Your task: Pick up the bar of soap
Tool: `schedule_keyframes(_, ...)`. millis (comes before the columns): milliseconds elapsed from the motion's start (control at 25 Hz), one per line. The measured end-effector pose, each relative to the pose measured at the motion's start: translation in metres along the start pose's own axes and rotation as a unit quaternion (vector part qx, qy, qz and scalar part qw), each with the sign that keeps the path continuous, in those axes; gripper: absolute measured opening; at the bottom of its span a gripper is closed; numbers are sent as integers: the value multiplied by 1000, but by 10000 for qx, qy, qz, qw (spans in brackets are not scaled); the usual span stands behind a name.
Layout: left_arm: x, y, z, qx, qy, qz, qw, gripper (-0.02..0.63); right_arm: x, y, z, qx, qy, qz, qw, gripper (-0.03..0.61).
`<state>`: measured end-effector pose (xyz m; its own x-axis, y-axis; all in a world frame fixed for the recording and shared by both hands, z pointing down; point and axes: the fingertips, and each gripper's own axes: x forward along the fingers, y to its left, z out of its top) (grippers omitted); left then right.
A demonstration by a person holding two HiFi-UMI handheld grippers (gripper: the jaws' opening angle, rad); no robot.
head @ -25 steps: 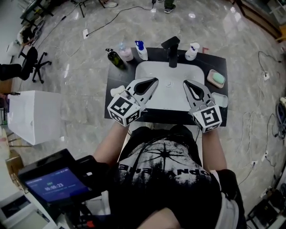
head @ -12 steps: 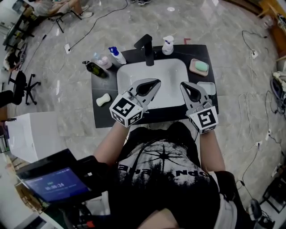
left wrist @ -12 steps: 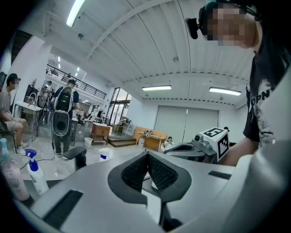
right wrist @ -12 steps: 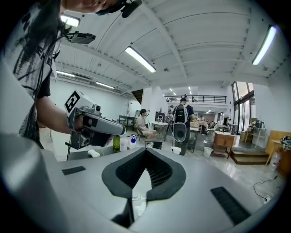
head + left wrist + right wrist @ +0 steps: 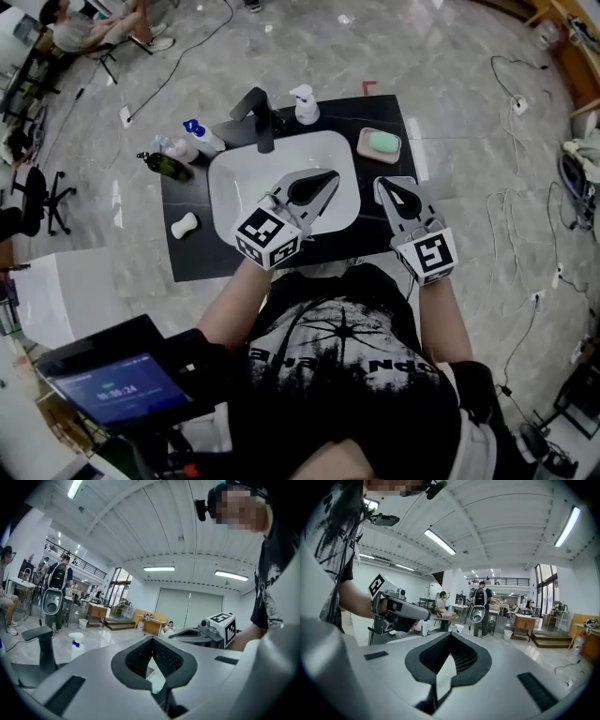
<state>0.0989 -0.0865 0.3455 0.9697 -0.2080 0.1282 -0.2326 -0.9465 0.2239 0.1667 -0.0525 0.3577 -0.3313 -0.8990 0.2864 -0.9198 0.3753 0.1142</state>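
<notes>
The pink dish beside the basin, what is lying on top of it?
A green bar of soap lies on the pink dish. The soap covers the dish's middle; what is beneath it cannot be seen.

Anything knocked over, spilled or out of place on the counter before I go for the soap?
Nothing stands out. The green soap bar lies in its pink dish right of the basin; no spill shows on the black counter.

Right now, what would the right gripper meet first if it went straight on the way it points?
Probably the soap dish holding the bar of soap, just ahead of the right gripper, though depth is unclear.
</notes>
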Motion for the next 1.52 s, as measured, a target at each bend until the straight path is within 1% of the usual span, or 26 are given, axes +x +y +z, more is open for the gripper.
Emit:
schedule_keyframes(240, 49, -16, 0, 1, 49, -190, 9998, 9, -19, -40, -10, 48, 44, -124, 9999, 12)
schedule_keyframes(400, 74, -18, -5, -80, 150, -243, 9996, 9, -22, -61, -15, -19, 77, -85, 9999, 12)
schedule_keyframes(520, 90, -15, -12, -165, 250, -215, 9993, 9, -18, -75, -20, 19, 225, -42, 9997, 12)
schedule_keyframes(800, 122, 2, -31, -387, 518, -30, 9979, 9, 2, -99, -45, 167, 501, 331, 9981, 14)
schedule_keyframes(960, 141, 18, -47, -515, 661, 91, 9964, 9, 22, -111, -68, 130, 769, 592, 9952, 14)
schedule_keyframes(1120, 158, 32, -66, -735, 799, 235, 9938, 9, 43, -123, -94, 131, 1086, 819, 9906, 15)
schedule_keyframes(1160, 162, 35, -71, -785, 848, 266, 9929, 9, 48, -125, -101, 160, 1161, 875, 9892, 26)
schedule_keyframes(1200, 166, 38, -76, -836, 906, 296, 9919, 9, 53, -128, -107, 178, 1231, 924, 9879, 81)
schedule_keyframes(1240, 170, 41, -81, -893, 966, 324, 9908, 9, 58, -131, -113, 180, 1301, 972, 9866, 98)
schedule_keyframes(1520, 190, 65, -122, -1221, 1429, 479, 9810, 9, 96, -145, -155, 41, 1842, 1365, 9733, 169)
